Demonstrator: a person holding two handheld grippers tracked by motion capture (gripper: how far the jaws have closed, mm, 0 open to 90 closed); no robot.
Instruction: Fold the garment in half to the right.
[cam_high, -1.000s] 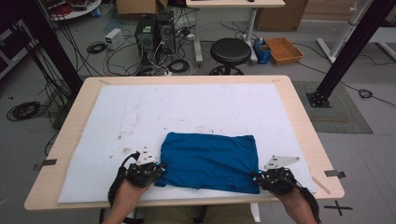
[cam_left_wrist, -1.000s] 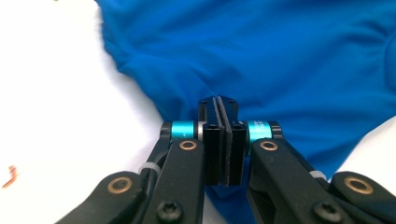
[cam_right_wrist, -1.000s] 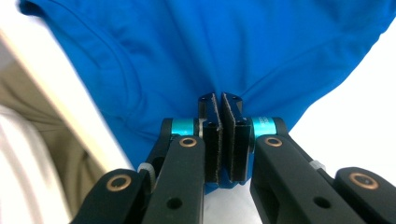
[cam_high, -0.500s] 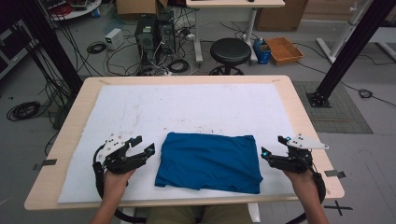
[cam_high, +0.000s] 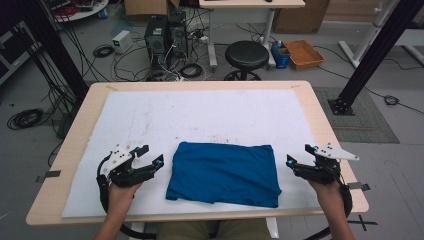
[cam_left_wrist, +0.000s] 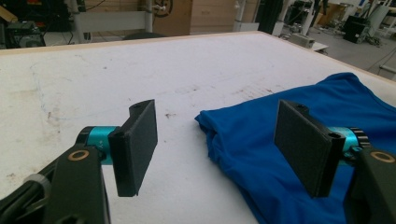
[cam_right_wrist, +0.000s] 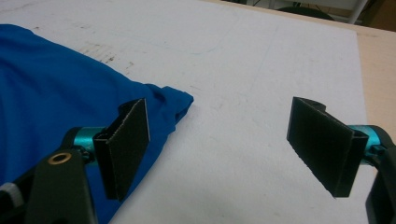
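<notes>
While the blue shirt (cam_high: 224, 173) lies folded at the table's (cam_high: 65, 150) near edge, nothing is held.
Left gripper (cam_high: 150, 161) and right gripper (cam_high: 299, 158) have just been opened wide (nothing between them), set apart at either side; folding is judged finished.

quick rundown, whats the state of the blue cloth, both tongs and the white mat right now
blue cloth: folded, lying flat on the mat, not held
left tongs: open, nothing between the jaws, left of the cloth, just been opening
right tongs: open, nothing gripped, right of the cloth
white mat: spread flat over the table, faintly stained
</notes>
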